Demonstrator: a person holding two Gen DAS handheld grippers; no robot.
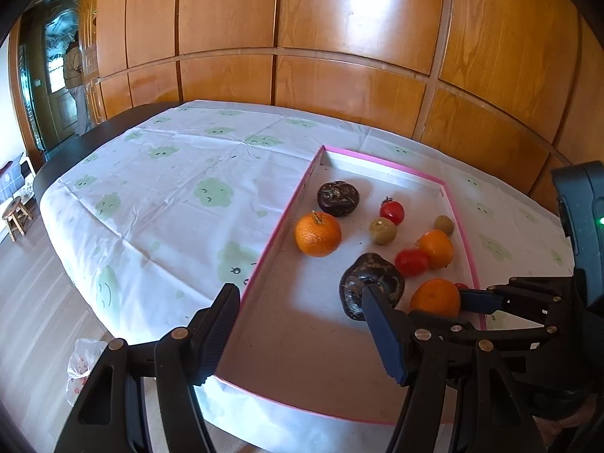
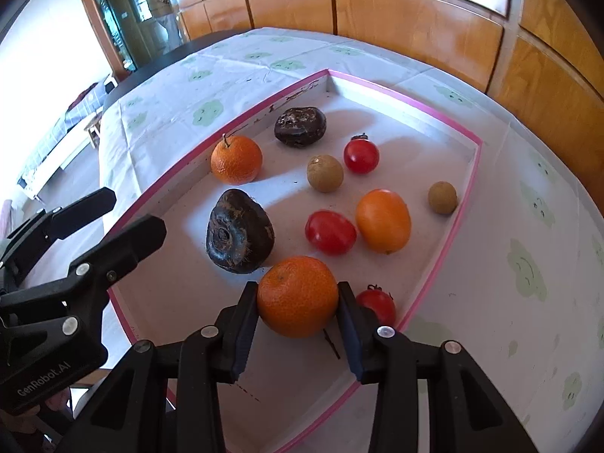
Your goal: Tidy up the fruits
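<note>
Gripping round, dimpled orange [image 2: 297, 296]: right gripper [image 2: 298, 324]

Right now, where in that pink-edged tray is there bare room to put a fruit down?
Free: the tray's near end, between the dark fruit and the near rim, and the far corner behind the other dark fruit. Crowded: the middle and right, with tomatoes and oranges.

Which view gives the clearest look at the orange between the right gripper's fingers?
The right wrist view: the orange sits large and unobstructed between the right gripper fingers. The left wrist view shows the same orange smaller, near the tray's right side, partly behind the left gripper's finger.
</note>
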